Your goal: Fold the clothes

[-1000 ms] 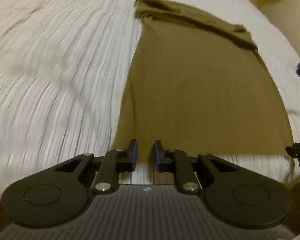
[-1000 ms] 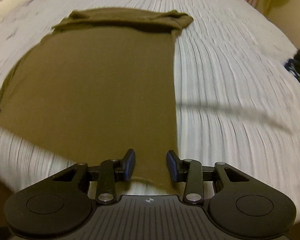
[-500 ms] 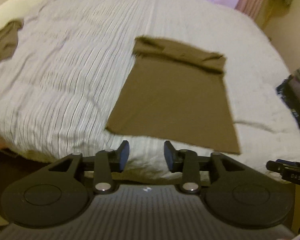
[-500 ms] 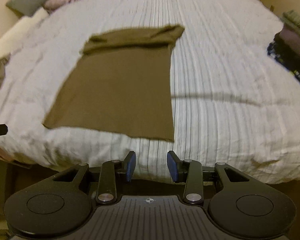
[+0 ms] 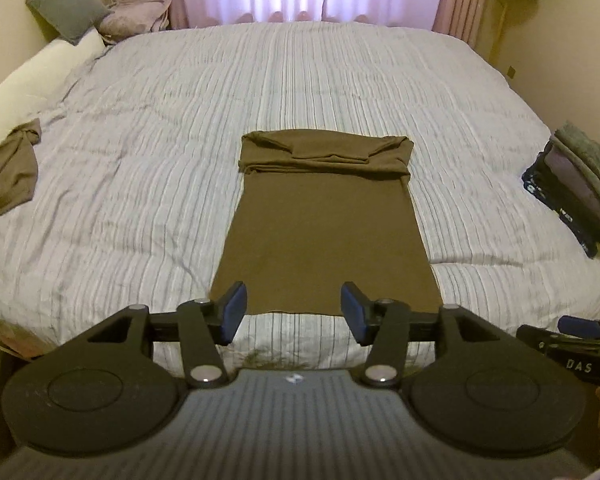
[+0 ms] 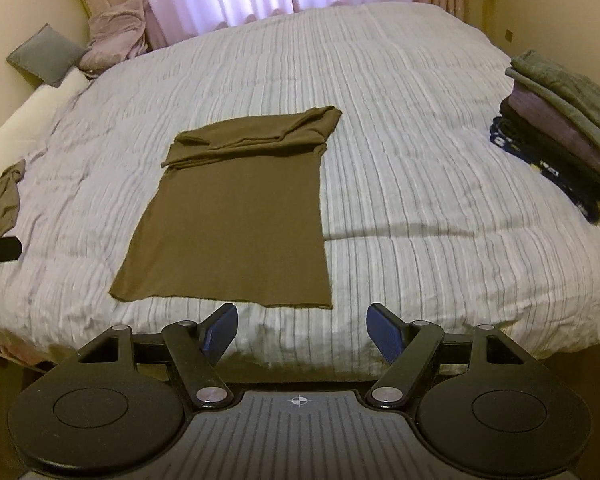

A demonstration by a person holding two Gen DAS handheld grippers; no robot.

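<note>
An olive-brown garment (image 5: 324, 224) lies flat on the striped bed cover, a long rectangle with its sleeves folded in at the far end; it also shows in the right wrist view (image 6: 239, 208). My left gripper (image 5: 293, 312) is open and empty, held back from the garment's near hem. My right gripper (image 6: 302, 330) is open and empty, just short of the hem near the bed's front edge. The right gripper's tip also shows at the right edge of the left wrist view (image 5: 580, 328).
A stack of folded clothes (image 6: 560, 128) sits at the bed's right edge. A crumpled brownish garment (image 5: 7, 172) lies at the left. Pillows (image 5: 63, 12) and a pink blanket (image 5: 139, 0) are at the far left. The bed's front edge (image 6: 300, 360) drops off below the grippers.
Both grippers have pulled back and up from the garment's near hem to beyond the bed's edge, and their jaws have opened wider. The garment lies as it did.
</note>
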